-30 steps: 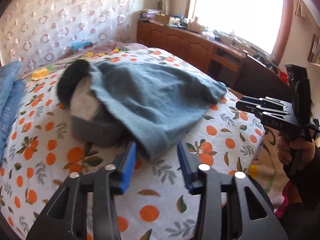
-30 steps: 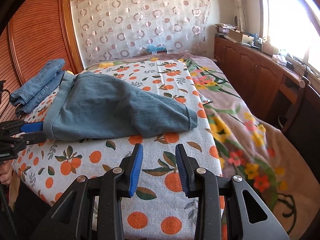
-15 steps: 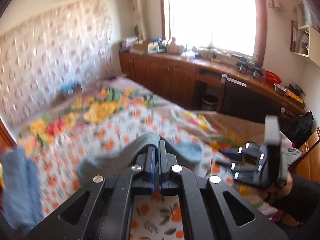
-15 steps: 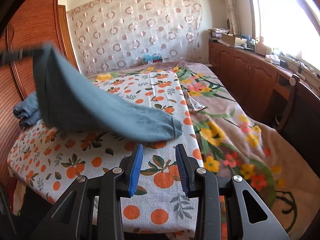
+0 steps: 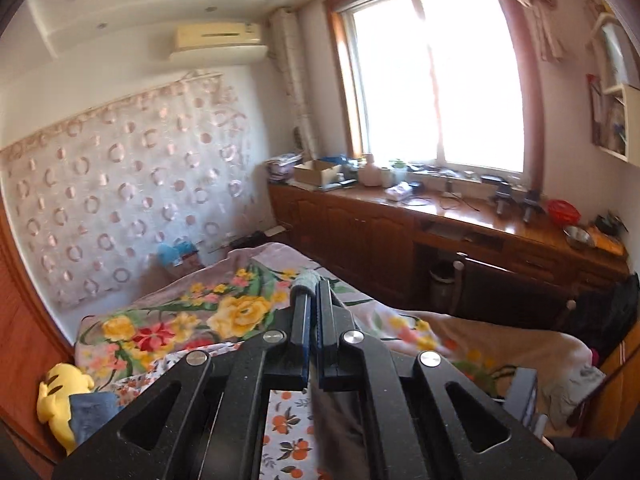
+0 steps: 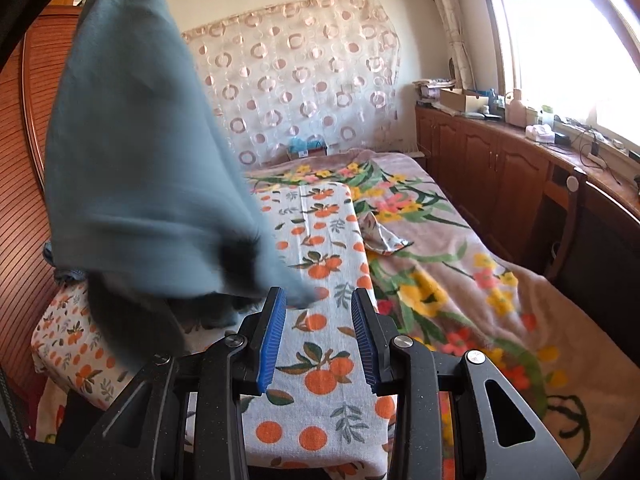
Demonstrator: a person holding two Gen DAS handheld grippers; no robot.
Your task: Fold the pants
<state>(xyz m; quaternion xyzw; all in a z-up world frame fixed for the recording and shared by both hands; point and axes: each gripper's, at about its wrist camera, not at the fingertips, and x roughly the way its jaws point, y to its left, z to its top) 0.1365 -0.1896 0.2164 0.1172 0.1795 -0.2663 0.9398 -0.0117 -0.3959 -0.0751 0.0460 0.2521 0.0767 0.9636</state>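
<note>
While the pants point(image 6: 132, 152) hang in the air, nothing is folded yet: task at its very start, by my read.

Stage: pick-up / shake-out; no crease made so far.
Done: one edge of garment gripped and raised off the bed point(image 6: 460, 280).
Left: lay it flat on the orange-print cloth point(image 6: 320, 360), line up the legs, fold, prob. fold again. Judgement only.
Left gripper point(image 5: 311, 300): clenched, jaws nearly touching, a small tuft of grey-blue fabric pinched at the tips; dark cloth drops away underneath.
Right gripper point(image 6: 318, 336): released, pads apart, nothing btwn them; low over the orange-print cloth.
Pants, where: hanging at upper left of right wrist view, over the near end of the bed; lower hem just beside the right gripper's left pad. Touching the cloth or not: can't tell, blurred.
Pants, look: soft grey-blue fabric, draped in a cone from the held point, widening downward; dark lining or inner side showing at the bottom. Legs vs. waistband not clear.
Other: denim bundle point(image 6: 60, 268) partly hidden behind the hanging garment; yellow plush toy point(image 5: 64, 404) at bed edge in left wrist view.
</note>
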